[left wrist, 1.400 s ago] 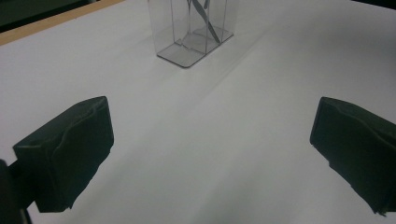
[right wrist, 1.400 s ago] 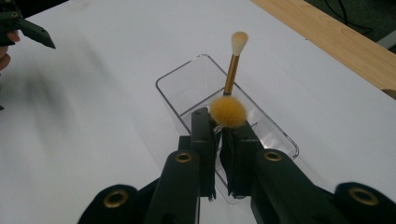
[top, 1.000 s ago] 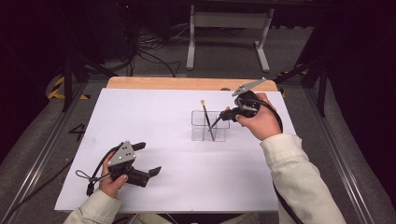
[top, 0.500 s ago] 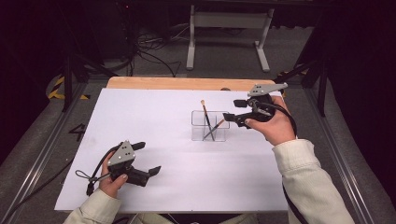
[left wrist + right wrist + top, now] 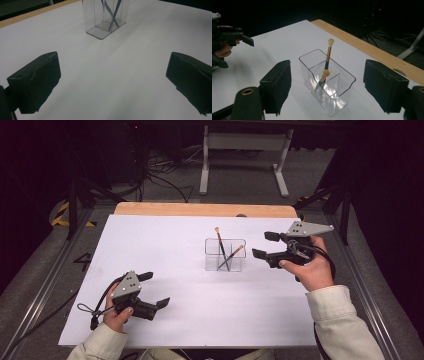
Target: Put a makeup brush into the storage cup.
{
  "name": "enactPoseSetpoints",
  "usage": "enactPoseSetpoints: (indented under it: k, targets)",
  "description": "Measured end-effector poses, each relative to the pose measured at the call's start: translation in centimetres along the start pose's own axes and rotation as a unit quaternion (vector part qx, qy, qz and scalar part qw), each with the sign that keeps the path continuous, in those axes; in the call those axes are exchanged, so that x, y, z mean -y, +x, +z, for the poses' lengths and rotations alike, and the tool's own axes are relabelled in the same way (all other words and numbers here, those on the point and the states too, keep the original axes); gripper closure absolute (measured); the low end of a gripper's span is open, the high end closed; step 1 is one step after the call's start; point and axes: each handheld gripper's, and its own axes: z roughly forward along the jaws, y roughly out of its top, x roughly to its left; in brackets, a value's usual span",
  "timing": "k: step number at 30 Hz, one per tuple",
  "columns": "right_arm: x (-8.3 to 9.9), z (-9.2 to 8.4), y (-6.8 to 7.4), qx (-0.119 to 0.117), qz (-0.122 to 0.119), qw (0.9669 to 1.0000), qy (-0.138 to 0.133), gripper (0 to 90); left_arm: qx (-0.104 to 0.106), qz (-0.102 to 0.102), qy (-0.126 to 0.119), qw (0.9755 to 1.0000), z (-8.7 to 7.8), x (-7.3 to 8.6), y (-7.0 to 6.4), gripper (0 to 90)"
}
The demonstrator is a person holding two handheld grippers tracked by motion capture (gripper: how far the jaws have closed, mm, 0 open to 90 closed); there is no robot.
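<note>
A clear plastic box with compartments stands on the white table, right of centre. Two gold-handled brushes rest in it: one nearly upright, one leaning right. My right gripper hovers just right of the box, apart from it. Its jaws have just been opening and stand open with nothing between them. In the right gripper view the box lies ahead with the tall brush and the shorter one. My left gripper rests open at the front left. The left gripper view faces the box.
The white tabletop has a wooden strip along its far edge. Beyond it, on the dark floor, are a metal stand's legs and loose cables. Metal rails run along both sides of the table.
The right gripper let go of the second brush, which now leans in the box, and drew back to the right with its jaws apart. The left gripper kept still.
</note>
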Motion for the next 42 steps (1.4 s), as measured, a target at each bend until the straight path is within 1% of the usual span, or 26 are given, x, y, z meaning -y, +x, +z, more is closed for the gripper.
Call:
enactPoseSetpoints:
  k: [3, 4, 5, 8, 10, 12, 13, 16, 17, 18, 20, 24, 25, 28, 29, 31, 32, 36, 39, 42]
  targets:
    - [0.7, -0.7, 0.3, 0.000, -0.013, 0.9999, -0.011, 21.8, -0.006, 0.003, -0.007, 1.0000, -0.2, 0.1, 0.1, 0.3]
    - [0.7, -0.7, 0.3, 0.000, -0.013, 0.9999, -0.011, 21.8, -0.009, 0.003, -0.008, 0.9999, -0.2, 0.2, 0.1, 0.3]
    - [0.9, -0.8, 0.3, 0.001, -0.015, 0.9998, -0.015, 21.3, -0.006, 0.001, -0.015, 0.9999, -0.3, 0.3, 0.2, 0.3]
    - [1.6, -1.2, 0.6, 0.009, -0.019, 0.9994, -0.029, 18.5, -0.004, -0.005, -0.028, 0.9996, -0.5, 0.4, 0.2, 0.3]
    - [2.0, -1.4, 0.7, 0.007, -0.022, 0.9989, -0.041, 18.0, -0.002, -0.011, -0.040, 0.9991, -0.6, 0.4, 0.3, 0.3]
    - [2.6, -1.6, 1.0, 0.002, -0.023, 0.9984, -0.052, 18.1, 0.002, -0.019, -0.047, 0.9987, -0.7, 0.5, 0.4, 0.3]
    - [2.8, -1.6, 1.1, 0.001, -0.026, 0.9980, -0.058, 18.0, 0.006, -0.025, -0.051, 0.9984, -0.8, 0.5, 0.5, 0.3]
    - [3.6, -1.7, 1.5, -0.001, -0.026, 0.9972, -0.070, 17.0, 0.013, -0.029, -0.054, 0.9980, -0.9, 0.5, 0.6, 0.3]
    - [3.9, -1.8, 1.6, 0.000, -0.027, 0.9968, -0.076, 17.0, 0.012, -0.026, -0.055, 0.9981, -1.0, 0.5, 0.6, 0.3]
    - [4.1, -1.8, 1.7, 0.000, -0.026, 0.9963, -0.082, 16.8, 0.013, -0.028, -0.056, 0.9980, -1.0, 0.5, 0.6, 0.3]
    - [4.7, -1.9, 1.8, -0.001, -0.026, 0.9958, -0.088, 16.5, 0.014, -0.029, -0.057, 0.9979, -1.1, 0.5, 0.7, 0.3]
    - [6.1, -2.4, 1.8, 0.007, -0.020, 0.9948, -0.099, 15.9, 0.014, -0.030, -0.056, 0.9979, -1.2, 0.6, 0.8, 0.3]
    - [6.1, -2.4, 1.8, 0.007, -0.020, 0.9948, -0.099, 15.9, 0.014, -0.030, -0.056, 0.9979, -1.2, 0.6, 0.8, 0.3]
    - [7.2, -2.8, 1.7, 0.009, -0.012, 0.9943, -0.106, 15.6, 0.017, -0.029, -0.055, 0.9979, -1.3, 0.6, 0.9, 0.3]
    - [7.6, -2.9, 1.6, 0.013, -0.011, 0.9940, -0.108, 15.6, 0.017, -0.029, -0.055, 0.9979, -1.3, 0.6, 0.9, 0.3]
    - [8.1, -3.0, 1.6, 0.015, -0.007, 0.9937, -0.110, 15.5, 0.017, -0.026, -0.052, 0.9982, -1.4, 0.6, 1.1, 0.4]
    - [8.5, -3.1, 1.5, 0.018, -0.007, 0.9937, -0.110, 15.5, 0.019, -0.030, -0.053, 0.9980, -1.4, 0.7, 1.1, 0.3]
    - [10.0, -3.3, 1.4, 0.026, -0.004, 0.9940, -0.106, 15.0, 0.021, -0.031, -0.053, 0.9979, -1.5, 0.7, 1.3, 0.5]
    - [10.9, -3.3, 1.3, 0.029, 0.002, 0.9937, -0.108, 14.9, 0.026, -0.032, -0.055, 0.9977, -1.5, 0.7, 1.3, 0.5]
    - [11.6, -3.4, 1.3, 0.033, 0.002, 0.9934, -0.110, 14.9, 0.032, -0.029, -0.052, 0.9977, -1.6, 0.8, 1.4, 0.4]
